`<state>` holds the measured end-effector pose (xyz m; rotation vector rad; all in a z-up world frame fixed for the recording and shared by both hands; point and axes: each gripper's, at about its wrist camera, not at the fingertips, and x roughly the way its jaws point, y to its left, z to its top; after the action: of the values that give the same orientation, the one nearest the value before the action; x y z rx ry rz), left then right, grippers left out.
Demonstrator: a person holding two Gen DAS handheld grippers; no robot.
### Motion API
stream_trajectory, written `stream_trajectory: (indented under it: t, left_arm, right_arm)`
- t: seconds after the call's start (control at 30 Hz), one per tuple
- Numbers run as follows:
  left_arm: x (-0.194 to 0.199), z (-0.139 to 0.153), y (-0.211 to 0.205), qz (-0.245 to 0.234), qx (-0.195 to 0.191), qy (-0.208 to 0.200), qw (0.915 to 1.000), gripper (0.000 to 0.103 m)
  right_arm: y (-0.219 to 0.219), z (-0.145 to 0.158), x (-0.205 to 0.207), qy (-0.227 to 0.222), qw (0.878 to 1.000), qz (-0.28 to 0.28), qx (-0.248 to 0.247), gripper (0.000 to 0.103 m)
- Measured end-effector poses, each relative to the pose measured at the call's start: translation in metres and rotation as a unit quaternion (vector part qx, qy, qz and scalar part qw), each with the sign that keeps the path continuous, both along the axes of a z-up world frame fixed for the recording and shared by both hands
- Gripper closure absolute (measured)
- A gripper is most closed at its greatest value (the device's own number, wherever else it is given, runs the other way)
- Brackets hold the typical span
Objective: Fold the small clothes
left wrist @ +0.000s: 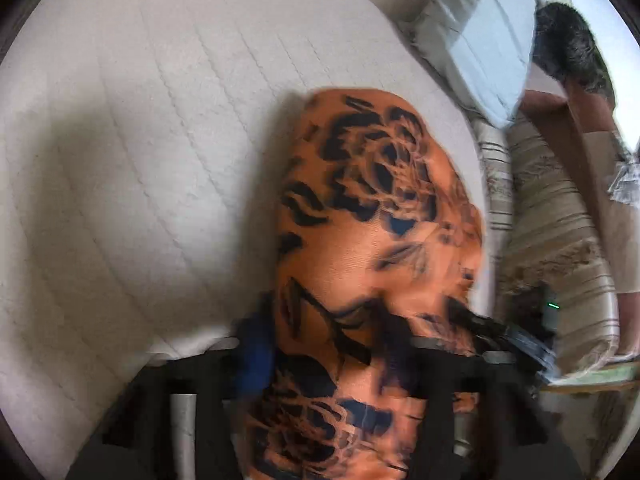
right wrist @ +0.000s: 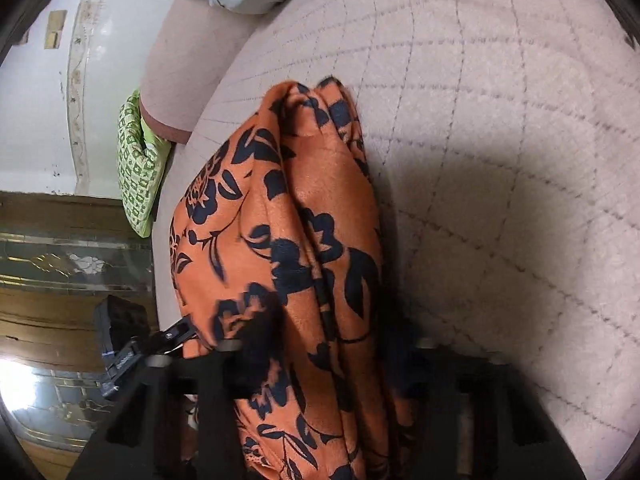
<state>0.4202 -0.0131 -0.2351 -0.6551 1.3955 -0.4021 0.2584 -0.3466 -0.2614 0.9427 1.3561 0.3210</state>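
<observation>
An orange garment with a black flower print (left wrist: 372, 216) hangs between my two grippers over a cream quilted bed (left wrist: 140, 160). My left gripper (left wrist: 352, 344) is shut on one end of it; the cloth runs between the fingers and covers them, and the view is blurred. My right gripper (right wrist: 324, 344) is shut on the other end of the same garment (right wrist: 288, 208), which hangs in folds above the quilted bed (right wrist: 500, 140). The left gripper's black tip (right wrist: 132, 352) shows at the left of the right wrist view, touching the cloth.
A folded pale blue quilt (left wrist: 476, 52) lies at the head of the bed. A striped cover (left wrist: 560, 240) and a dark furry thing (left wrist: 568, 44) lie off the right side. A green patterned cushion (right wrist: 138, 168) and a glass cabinet (right wrist: 72, 264) stand beside the bed.
</observation>
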Motion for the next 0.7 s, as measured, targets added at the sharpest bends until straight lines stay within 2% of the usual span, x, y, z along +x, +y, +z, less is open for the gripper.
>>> stream_trajectory:
  t: [0.07, 0.17, 0.37, 0.5, 0.7]
  left_arm:
    - [-0.005, 0.012, 0.003, 0.0, 0.001, -0.015, 0.9999, 0.076]
    - [-0.019, 0.031, 0.013, 0.004, 0.0, -0.036, 0.9993, 0.08]
    - [-0.048, 0.08, 0.059, 0.035, -0.017, -0.082, 0.9959, 0.081]
    - [-0.064, 0.119, 0.097, 0.047, -0.014, -0.117, 0.992, 0.081]
    - [-0.073, 0.136, 0.115, 0.063, -0.007, -0.144, 0.9876, 0.081]
  right_arm:
    - [0.007, 0.009, -0.001, -0.006, 1.0, 0.006, -0.016, 0.077]
    - [0.019, 0.034, -0.006, -0.026, 0.999, 0.019, -0.021, 0.081]
    - [0.056, 0.09, -0.015, -0.079, 0.996, 0.046, -0.021, 0.083]
    - [0.084, 0.126, -0.008, -0.115, 0.991, 0.064, -0.014, 0.083]
    - [0.124, 0.16, 0.018, -0.145, 0.986, 0.086, -0.01, 0.083]
